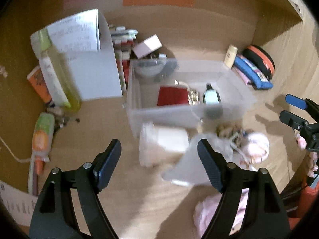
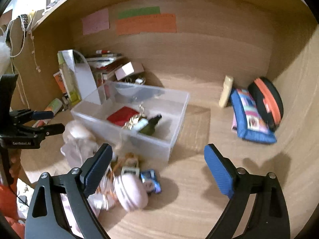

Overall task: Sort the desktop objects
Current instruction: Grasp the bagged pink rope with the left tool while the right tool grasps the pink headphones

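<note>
With both the left gripper (image 1: 159, 159) and right gripper (image 2: 159, 165) standing apart and empty, the next pick is best the pink case (image 2: 131, 193) near the desk's front edge, squarely straddled before transfer into the clear bin (image 2: 179, 107) mid-desk.

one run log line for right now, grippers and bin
left gripper: open, empty | right gripper: open, empty | clear bin: red box, dark bottle inside

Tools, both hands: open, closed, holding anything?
Left tool: open, holding nothing.
Right tool: open, holding nothing.
</note>
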A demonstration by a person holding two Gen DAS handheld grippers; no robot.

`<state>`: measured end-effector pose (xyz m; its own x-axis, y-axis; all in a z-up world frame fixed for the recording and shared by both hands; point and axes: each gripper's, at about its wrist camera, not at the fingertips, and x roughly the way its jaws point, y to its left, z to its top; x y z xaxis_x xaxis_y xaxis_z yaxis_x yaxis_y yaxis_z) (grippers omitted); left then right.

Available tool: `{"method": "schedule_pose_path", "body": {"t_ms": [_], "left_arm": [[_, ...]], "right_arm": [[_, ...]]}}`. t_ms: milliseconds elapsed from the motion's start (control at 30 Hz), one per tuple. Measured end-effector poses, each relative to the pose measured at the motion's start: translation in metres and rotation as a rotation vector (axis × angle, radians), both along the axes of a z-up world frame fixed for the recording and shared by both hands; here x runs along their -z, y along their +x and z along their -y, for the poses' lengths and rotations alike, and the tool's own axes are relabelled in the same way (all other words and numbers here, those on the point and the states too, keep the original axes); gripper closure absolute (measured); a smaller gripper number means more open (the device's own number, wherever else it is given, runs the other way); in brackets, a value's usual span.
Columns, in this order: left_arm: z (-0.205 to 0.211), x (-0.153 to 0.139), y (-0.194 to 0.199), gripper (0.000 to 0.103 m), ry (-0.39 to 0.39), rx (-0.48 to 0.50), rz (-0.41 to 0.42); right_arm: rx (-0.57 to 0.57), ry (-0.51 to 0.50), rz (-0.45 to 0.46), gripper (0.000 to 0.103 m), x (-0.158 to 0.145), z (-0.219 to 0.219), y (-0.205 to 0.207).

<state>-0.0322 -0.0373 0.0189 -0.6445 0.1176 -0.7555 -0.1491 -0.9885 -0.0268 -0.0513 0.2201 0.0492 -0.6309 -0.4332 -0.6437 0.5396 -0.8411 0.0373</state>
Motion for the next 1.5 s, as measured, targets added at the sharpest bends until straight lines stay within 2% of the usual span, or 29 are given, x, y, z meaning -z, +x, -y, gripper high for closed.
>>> {"method": "schedule_pose_path", "body": {"t_ms": [300,400,600,700,800,900,1000,1133,1200,1500], "left_arm": [[-0.003,0.021,0.043,0.024,0.079,-0.01,0.07],[-0.01,0.027,0.056,0.02,0.104,-0.009,0.094],[-0.031,0.041,0.075,0.02,0.127,0.021,0.151],[-0.042,0.041,0.089,0.02,0.061,0.02,0.139],[-0.048,0.047,0.098,0.019,0.022,0.037,0.168],[-0.057,0.054,0.106,0.019,-0.061,0.061,0.18],[-0.069,0.06,0.108,0.019,-0.187,0.099,0.185],[-0.088,0.063,0.101,0.019,-0.311,0.187,0.172],[-0.098,0.064,0.096,0.014,-0.369,0.236,0.158],[-0.131,0.063,0.075,0.01,-0.52,0.449,0.122]], "right_arm": [[-0.035,0.007,0.092,0.011,0.04,-0.014,0.022],[-0.042,0.02,0.106,0.011,0.048,-0.019,0.026],[-0.074,0.054,0.12,0.011,0.06,-0.019,0.029],[-0.102,0.065,0.129,0.011,0.063,-0.015,0.029],[-0.129,0.07,0.129,0.011,0.064,-0.013,0.028],[-0.148,0.068,0.133,0.011,0.064,-0.011,0.027],[-0.157,0.067,0.139,0.011,0.064,-0.01,0.024],[-0.156,0.066,0.151,0.011,0.066,-0.01,0.019],[-0.147,0.069,0.155,0.011,0.067,-0.01,0.016],[-0.14,0.051,0.168,0.016,0.064,-0.014,0.001]]}}
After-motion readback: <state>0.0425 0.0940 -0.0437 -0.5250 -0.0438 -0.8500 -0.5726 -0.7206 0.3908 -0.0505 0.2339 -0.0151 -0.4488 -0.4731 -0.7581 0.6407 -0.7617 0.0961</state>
